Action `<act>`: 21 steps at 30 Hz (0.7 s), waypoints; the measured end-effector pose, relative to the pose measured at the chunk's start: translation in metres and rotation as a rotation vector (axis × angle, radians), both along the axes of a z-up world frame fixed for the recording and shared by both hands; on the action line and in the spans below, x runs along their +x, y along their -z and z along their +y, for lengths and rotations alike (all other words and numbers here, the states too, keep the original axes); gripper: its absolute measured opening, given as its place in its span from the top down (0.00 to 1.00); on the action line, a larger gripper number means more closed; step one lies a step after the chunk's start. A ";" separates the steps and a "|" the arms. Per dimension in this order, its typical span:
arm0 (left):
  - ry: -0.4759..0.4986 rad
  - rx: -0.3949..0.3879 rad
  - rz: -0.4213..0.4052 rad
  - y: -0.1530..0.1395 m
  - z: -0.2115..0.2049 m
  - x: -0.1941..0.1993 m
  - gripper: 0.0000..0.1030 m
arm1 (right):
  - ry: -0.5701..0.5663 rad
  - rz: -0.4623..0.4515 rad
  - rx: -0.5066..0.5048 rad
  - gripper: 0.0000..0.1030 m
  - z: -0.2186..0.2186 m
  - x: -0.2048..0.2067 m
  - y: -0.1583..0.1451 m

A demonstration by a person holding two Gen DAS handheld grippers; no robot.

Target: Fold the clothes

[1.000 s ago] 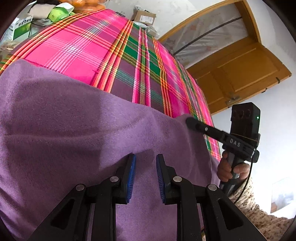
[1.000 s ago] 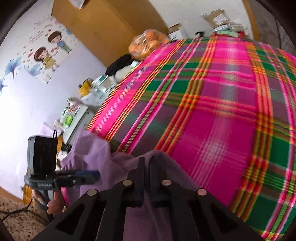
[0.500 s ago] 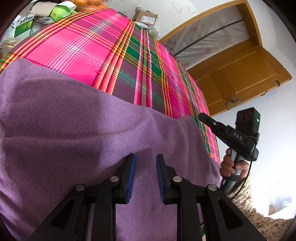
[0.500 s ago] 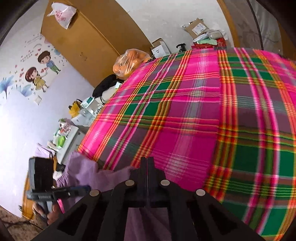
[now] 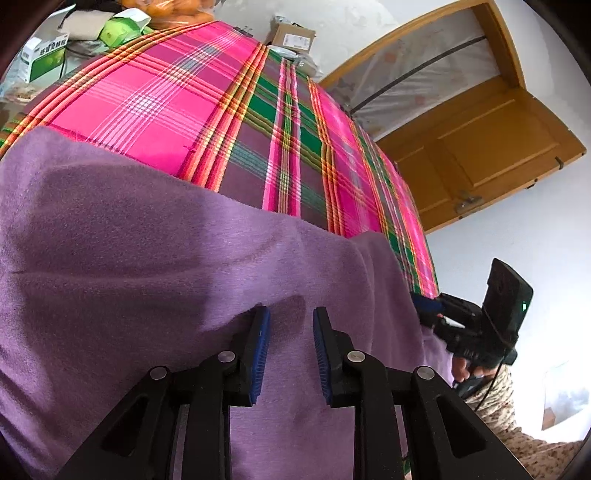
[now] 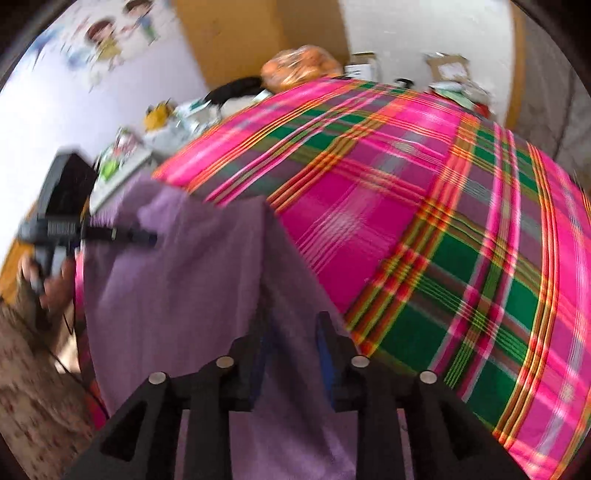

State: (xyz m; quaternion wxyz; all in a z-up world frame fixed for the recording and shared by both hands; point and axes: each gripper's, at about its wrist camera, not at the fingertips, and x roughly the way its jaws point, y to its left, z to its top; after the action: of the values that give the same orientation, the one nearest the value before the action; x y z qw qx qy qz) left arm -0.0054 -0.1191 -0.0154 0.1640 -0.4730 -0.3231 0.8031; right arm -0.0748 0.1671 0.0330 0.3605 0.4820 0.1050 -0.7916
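A purple fleece garment (image 5: 155,266) lies spread on the near part of a pink and green plaid bed sheet (image 5: 177,96). My left gripper (image 5: 290,326) hovers low over it, jaws apart, with nothing pinched between the blue pads (image 5: 260,343). The right gripper (image 5: 424,306) shows at the garment's right edge, held by a hand. In the blurred right wrist view the right gripper (image 6: 291,336) stands open, and a raised fold of the purple garment (image 6: 192,280) runs between its fingers. The left gripper (image 6: 147,236) points in from the left over the cloth.
The plaid sheet (image 6: 424,221) stretches far ahead and to the right. A wooden door (image 5: 480,147) stands at the bed's far right. Boxes (image 5: 44,55), a cardboard carton (image 5: 291,35) and a bag of oranges (image 6: 299,66) crowd the far end.
The right gripper, shut on the garment's edge before, has swung across and now stands open with the cloth let go. The left gripper has barely moved.
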 end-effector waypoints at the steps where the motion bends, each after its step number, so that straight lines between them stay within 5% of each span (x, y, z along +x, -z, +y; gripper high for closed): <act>1: 0.003 -0.001 0.003 -0.001 0.001 0.000 0.76 | -0.026 0.010 0.015 0.71 -0.004 0.003 0.000; 21: 0.004 -0.015 -0.020 0.000 0.019 -0.014 0.76 | -0.108 0.164 0.080 0.71 -0.064 0.006 0.010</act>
State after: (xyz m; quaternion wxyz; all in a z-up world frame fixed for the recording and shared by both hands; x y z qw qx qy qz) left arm -0.0197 -0.0996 -0.0154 0.1587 -0.4830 -0.3177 0.8004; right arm -0.0684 0.1034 0.0226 0.3736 0.4232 0.1914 -0.8029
